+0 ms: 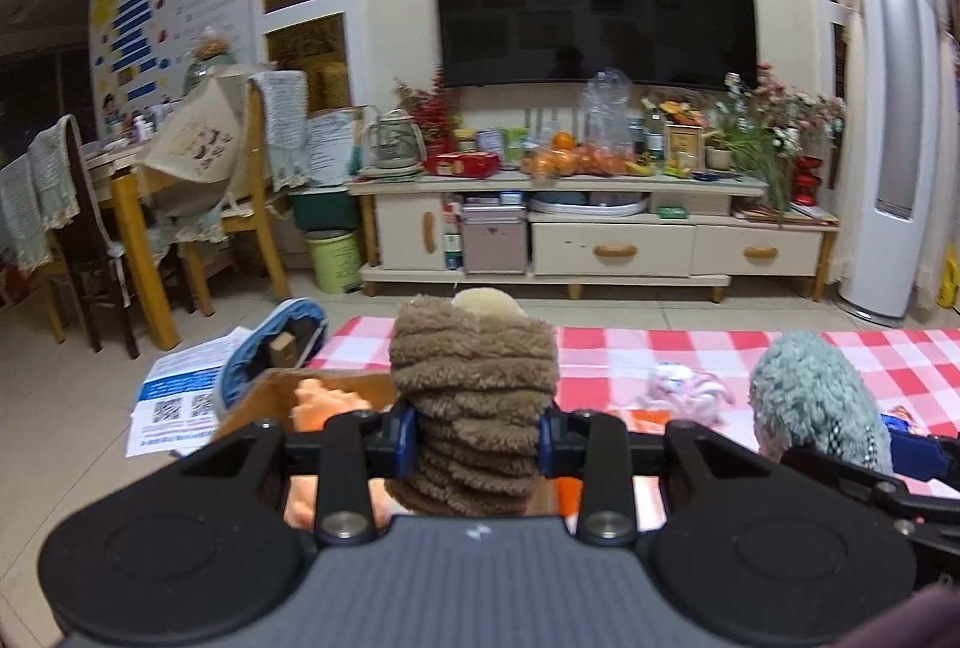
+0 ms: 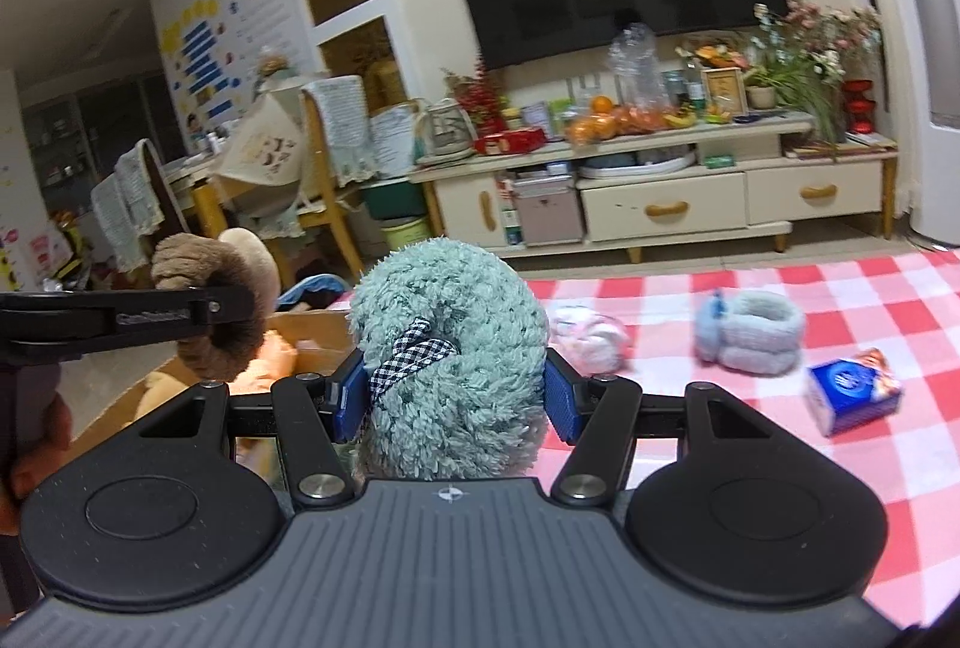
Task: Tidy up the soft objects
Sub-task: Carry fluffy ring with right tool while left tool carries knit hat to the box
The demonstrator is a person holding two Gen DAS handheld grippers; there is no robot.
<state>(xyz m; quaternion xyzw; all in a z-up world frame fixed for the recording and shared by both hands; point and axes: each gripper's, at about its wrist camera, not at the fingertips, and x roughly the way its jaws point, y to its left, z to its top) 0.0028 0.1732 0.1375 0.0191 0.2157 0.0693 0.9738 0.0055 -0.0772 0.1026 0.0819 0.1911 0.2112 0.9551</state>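
Observation:
My left gripper [image 1: 477,435] is shut on a brown plush band [image 1: 474,378] with a beige ear, held over an open cardboard box [image 1: 324,387] that holds an orange plush toy [image 1: 321,399]. My right gripper [image 2: 453,393] is shut on a teal fluffy band [image 2: 447,342] with a checked bow, held beside the box; that band shows in the left wrist view [image 1: 810,396] too. The brown band and left gripper appear at left in the right wrist view [image 2: 210,312]. A pale blue plush band [image 2: 750,330] and a small white-pink soft toy [image 2: 585,336] lie on the red-checked cloth [image 2: 780,468].
A small blue packet [image 2: 852,390] lies on the cloth at right. A blue-lined slipper [image 1: 273,348] and printed leaflets [image 1: 174,402] lie on the floor left of the box. A TV cabinet [image 1: 600,234], dining chairs [image 1: 240,204] and a standing air conditioner [image 1: 888,138] stand beyond.

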